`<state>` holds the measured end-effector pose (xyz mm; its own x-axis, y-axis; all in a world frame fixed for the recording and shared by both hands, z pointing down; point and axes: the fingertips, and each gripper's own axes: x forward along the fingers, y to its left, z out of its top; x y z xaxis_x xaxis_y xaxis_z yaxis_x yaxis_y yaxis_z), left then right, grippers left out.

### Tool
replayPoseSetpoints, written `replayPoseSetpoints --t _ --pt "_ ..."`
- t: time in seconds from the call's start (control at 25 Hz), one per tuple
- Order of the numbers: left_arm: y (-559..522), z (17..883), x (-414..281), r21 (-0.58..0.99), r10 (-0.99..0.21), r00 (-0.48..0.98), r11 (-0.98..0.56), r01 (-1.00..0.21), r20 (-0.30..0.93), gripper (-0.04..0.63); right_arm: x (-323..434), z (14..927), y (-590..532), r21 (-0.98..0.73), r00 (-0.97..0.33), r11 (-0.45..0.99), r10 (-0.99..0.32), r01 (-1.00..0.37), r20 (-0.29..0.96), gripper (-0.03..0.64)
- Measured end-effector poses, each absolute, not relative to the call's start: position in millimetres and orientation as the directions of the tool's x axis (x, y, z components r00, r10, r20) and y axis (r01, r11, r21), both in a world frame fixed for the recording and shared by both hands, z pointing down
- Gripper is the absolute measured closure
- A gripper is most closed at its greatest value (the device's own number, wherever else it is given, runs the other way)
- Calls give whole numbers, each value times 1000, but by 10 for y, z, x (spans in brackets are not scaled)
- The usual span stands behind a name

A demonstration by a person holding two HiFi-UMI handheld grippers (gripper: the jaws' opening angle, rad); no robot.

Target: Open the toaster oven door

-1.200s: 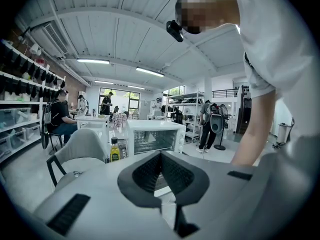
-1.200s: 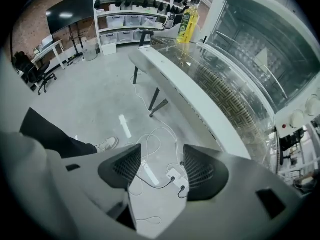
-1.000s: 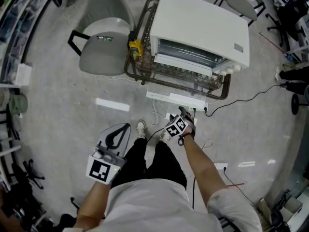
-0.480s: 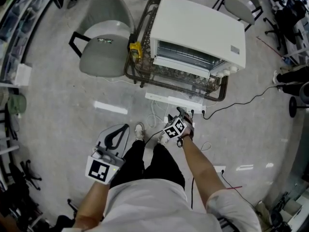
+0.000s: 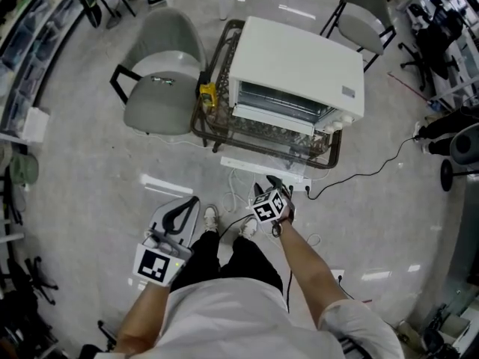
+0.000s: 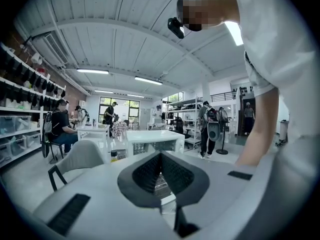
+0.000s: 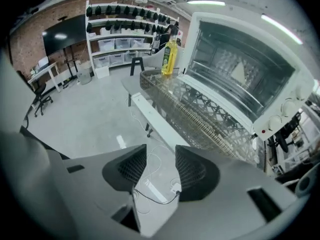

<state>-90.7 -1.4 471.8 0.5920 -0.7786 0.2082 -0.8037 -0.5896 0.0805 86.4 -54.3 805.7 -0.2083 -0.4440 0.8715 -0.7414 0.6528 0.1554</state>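
The white toaster oven [image 5: 299, 62] stands on a low wire table [image 5: 217, 126], and its glass front [image 7: 235, 69] shows a rack behind it. My right gripper [image 5: 269, 187] hangs over the floor in front of the table, short of the oven and pointing steeply down. It is open, its jaws have just been closing, and between them [image 7: 161, 166] lie only floor and a cable. My left gripper [image 5: 188, 200] is held low at the left, far from the oven. Its pads meet at the tips [image 6: 160, 155] with nothing held.
A yellow bottle [image 5: 208, 77] stands on the table's left end. A grey chair [image 5: 161, 66] sits left of the table, another chair [image 5: 367, 10] behind the oven. A white power strip [image 5: 262, 169] and loose cables [image 5: 359, 174] lie on the floor by my feet.
The head view has pulled back, so the oven looks smaller and higher in the picture. My right gripper has lifted a little. The oven's front looks the same.
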Motion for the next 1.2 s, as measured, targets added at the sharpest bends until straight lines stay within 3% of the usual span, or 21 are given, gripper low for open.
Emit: replayPoseSetpoints --t 0.32,0.56,1.2 --pt "-9 4505 -724 74 -772 615 -612 -787 162 578 891 7410 -707 53 -298 560 -515 -827 804 522" --pt "-38 4359 -620 53 -763 632 -631 -774 138 578 1046 6954 -837 62 -292 506 -588 -860 754 588" --pt "-168 3933 -617 0 -777 627 -628 -778 47 578 1399 5483 -1076 -53 -354 388 -765 -920 538 595"
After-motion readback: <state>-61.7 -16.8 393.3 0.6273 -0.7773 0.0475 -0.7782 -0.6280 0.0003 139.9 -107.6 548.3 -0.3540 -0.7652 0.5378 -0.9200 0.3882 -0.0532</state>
